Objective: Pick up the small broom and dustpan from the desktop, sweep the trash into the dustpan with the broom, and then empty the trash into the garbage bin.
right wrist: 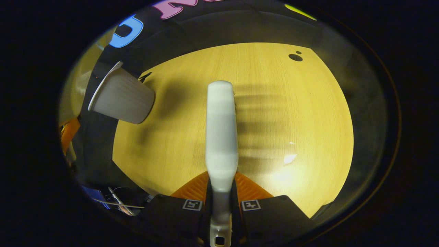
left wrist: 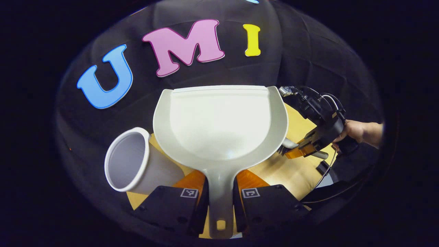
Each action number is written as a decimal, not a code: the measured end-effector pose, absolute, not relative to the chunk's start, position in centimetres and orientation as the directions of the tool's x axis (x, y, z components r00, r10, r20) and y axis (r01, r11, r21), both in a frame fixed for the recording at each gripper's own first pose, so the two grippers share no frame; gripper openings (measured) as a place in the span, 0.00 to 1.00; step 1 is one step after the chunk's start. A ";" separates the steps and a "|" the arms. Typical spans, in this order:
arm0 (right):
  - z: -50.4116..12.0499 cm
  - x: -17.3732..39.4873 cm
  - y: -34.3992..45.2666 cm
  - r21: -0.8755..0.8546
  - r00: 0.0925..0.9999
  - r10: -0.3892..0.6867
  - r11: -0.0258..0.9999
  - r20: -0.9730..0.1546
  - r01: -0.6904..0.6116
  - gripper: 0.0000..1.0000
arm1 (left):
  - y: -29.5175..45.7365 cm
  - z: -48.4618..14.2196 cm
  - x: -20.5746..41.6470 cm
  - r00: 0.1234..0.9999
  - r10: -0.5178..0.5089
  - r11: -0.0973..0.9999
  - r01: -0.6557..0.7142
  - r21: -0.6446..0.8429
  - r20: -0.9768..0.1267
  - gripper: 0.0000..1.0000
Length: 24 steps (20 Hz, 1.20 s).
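Left gripper (left wrist: 220, 202) clamps the dustpan (left wrist: 219, 127) handle, pan apparently empty; garbage bin (left wrist: 132, 161) just left. Right gripper (right wrist: 222, 202) grips the broom (right wrist: 221, 133). Tip fully over the rim.

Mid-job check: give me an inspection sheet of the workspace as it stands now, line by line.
Surface: wooden desktop, two small dark specks near its far edge.
Job's things: dustpan lifted, pan bare; broom held over the desktop; white bin at the desktop's edge, tilted in the left gripper view.
Clutter: nothing seen.
Grippers: left gripper shut on the dustpan handle; right gripper shut on the broom handle.
Cables: wires below the desk edge.
Surroundings: black cloth wall.
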State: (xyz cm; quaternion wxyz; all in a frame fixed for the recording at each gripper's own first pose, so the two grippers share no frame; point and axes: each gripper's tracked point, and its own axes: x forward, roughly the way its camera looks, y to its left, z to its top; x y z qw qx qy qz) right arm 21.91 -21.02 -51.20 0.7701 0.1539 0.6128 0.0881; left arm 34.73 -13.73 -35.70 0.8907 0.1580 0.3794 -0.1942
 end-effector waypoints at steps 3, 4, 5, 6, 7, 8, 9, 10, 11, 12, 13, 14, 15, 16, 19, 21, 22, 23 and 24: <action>-52.5 21.0 -20.2 0.348 0.219 0.320 0.932 -0.922 0.102 0.27 | -14.2 -41.0 34.1 0.610 -0.207 0.898 0.429 0.100 -0.765 0.30; -53.0 20.8 -20.0 0.341 0.212 0.314 0.934 -0.926 0.109 0.27 | -14.3 -42.5 33.9 0.599 -0.201 0.909 0.410 0.082 -0.775 0.30; -53.6 20.6 -19.7 0.335 0.199 0.309 0.936 -0.930 0.111 0.27 | -14.5 -44.0 33.6 0.582 -0.202 0.919 0.391 0.054 -0.787 0.30; -54.3 20.3 -19.3 0.326 0.181 0.302 0.937 -0.936 0.123 0.27 | -14.6 -46.1 33.2 0.555 -0.202 0.931 0.366 0.018 -0.807 0.30; -54.9 20.4 -18.9 0.328 0.173 0.304 0.934 -0.937 0.138 0.27 | -14.6 -48.1 32.5 0.524 -0.203 0.942 0.336 -0.019 -0.827 0.30; -55.4 20.5 -18.3 0.331 0.164 0.307 0.932 -0.938 0.150 0.27 | -14.6 -50.2 32.0 0.492 -0.202 0.951 0.307 -0.049 -0.847 0.29; -56.0 20.5 -17.9 0.327 0.151 0.305 0.933 -0.940 0.151 0.27 | -14.7 -51.9 31.3 0.455 -0.193 0.959 0.275 -0.069 -0.869 0.30; -56.6 20.3 -17.5 0.316 0.131 0.298 0.938 -0.946 0.144 0.27 | -14.8 -53.6 30.7 0.421 -0.190 0.964 0.249 -0.088 -0.887 0.30; -57.1 19.9 -17.0 0.305 0.101 0.293 0.943 -0.951 0.133 0.27 | -14.9 -54.6 30.1 0.389 -0.182 0.970 0.221 -0.100 -0.903 0.31; -57.4 19.9 -16.6 0.304 0.097 0.293 0.945 -0.951 0.123 0.23 | -14.9 -55.2 29.8 0.371 -0.175 0.974 0.199 -0.106 -0.912 0.30; -57.7 19.9 -16.3 0.303 0.095 0.293 0.946 -0.951 0.116 0.27 | -15.0 -55.6 29.8 0.365 -0.170 0.977 0.184 -0.108 -0.915 0.30; -57.9 20.0 -16.0 0.299 0.092 0.290 0.947 -0.953 0.115 0.27 | -15.0 -55.9 29.6 0.357 -0.161 0.980 0.164 -0.108 -0.920 0.31; -58.0 20.1 -15.6 0.298 0.084 0.290 0.947 -0.953 0.118 0.27 | -14.9 -56.0 29.3 0.340 -0.151 0.984 0.142 -0.108 -0.928 0.30; -58.2 20.0 -15.3 0.295 0.075 0.287 0.947 -0.955 0.125 0.27 | -14.9 -55.8 29.1 0.322 -0.136 0.989 0.105 -0.107 -0.937 0.31; -59.4 19.8 -15.1 0.270 0.060 0.265 0.955 -0.962 0.126 0.28 | -15.3 -55.3 29.4 0.318 -0.122 0.992 0.076 -0.103 -0.940 0.30; -59.2 19.9 -14.9 0.273 0.056 0.268 0.954 -0.962 0.122 0.29 | -15.1 -55.8 29.1 0.284 -0.111 0.993 0.062 -0.098 -0.952 0.31; -58.7 20.0 -14.7 0.280 0.063 0.274 0.952 -0.960 0.121 0.30 | -15.1 -56.1 28.5 0.259 -0.113 0.993 0.047 -0.105 -0.959 0.31; -58.3 20.0 -14.6 0.282 0.073 0.275 0.951 -0.959 0.125 0.33 | -15.4 -55.9 28.4 0.250 -0.132 0.991 0.034 -0.128 -0.959 0.32; -57.8 20.2 -14.4 0.293 0.091 0.283 0.947 -0.955 0.128 0.44 | -15.4 -55.8 28.5 0.252 -0.150 0.989 0.037 -0.145 -0.956 0.32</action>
